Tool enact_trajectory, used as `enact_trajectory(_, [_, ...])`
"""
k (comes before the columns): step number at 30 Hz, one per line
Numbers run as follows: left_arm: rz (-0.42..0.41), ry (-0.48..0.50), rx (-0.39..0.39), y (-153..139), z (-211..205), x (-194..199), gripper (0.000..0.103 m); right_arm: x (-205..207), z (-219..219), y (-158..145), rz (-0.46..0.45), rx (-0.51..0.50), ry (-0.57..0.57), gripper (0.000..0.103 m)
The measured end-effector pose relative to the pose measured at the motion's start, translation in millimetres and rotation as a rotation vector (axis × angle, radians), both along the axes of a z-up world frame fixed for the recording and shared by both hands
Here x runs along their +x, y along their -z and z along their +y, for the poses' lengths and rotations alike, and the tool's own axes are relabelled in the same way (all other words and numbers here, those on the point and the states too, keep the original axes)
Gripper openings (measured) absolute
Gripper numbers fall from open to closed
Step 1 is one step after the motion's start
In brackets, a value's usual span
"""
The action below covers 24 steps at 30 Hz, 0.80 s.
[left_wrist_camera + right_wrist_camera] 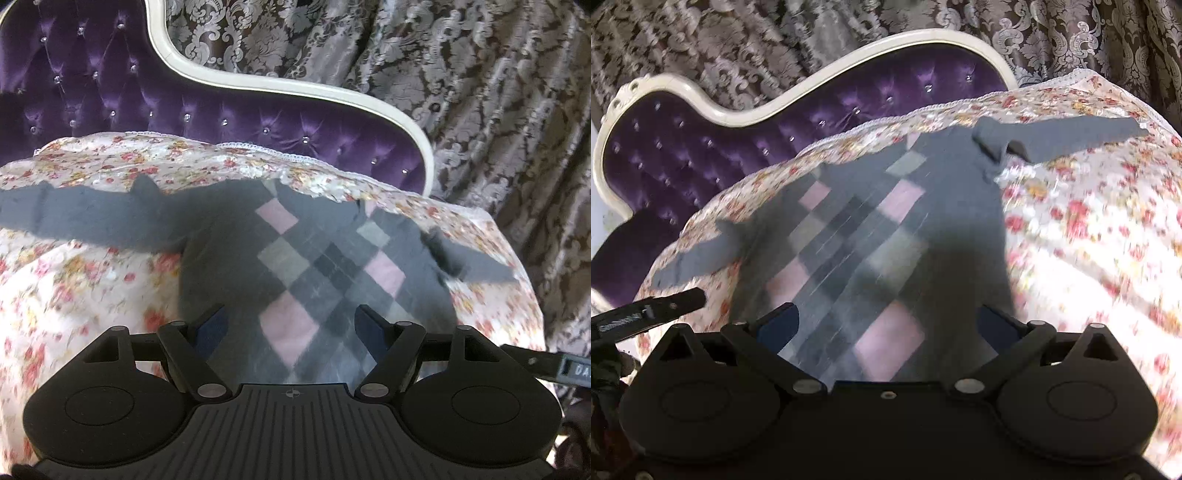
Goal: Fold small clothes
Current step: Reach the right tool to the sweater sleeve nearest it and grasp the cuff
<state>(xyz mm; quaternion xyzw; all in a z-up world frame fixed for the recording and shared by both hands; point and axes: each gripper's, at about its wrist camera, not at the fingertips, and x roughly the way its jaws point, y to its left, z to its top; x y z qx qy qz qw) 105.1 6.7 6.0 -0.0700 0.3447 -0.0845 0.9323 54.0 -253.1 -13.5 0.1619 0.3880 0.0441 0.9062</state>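
Left wrist view shows the grey argyle sweater (295,258) spread flat on the floral cover (92,280), sleeves out, nothing folded yet. Both my left gripper (290,325) and right gripper (886,325) hang open, empty.

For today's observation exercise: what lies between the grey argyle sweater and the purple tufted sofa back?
The floral cloth, its lace edge against the purple tufted sofa back, fills that stretch beyond the grey argyle sweater; both wrist views show it.
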Motion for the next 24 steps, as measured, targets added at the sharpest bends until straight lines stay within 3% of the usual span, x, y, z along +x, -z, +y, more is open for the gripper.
enact_trajectory(5, [0.029, -0.015, 0.040, 11, -17, 45, 0.074, 47, -49, 1, 0.006, -0.003, 0.091, 0.102])
enact_trajectory(10, [0.121, -0.002, 0.037, 37, -31, 85, 0.074, 93, -109, 10, -0.002, 0.004, 0.221, 0.102])
enact_trajectory(16, [0.134, 0.003, 0.059, 58, -48, 120, 0.074, 147, -179, 34, -0.021, -0.076, 0.337, 0.102])
enact_trajectory(24, [0.174, -0.002, 0.117, 95, -59, 146, 0.074, 191, -262, 71, -0.022, -0.059, 0.548, 0.102])
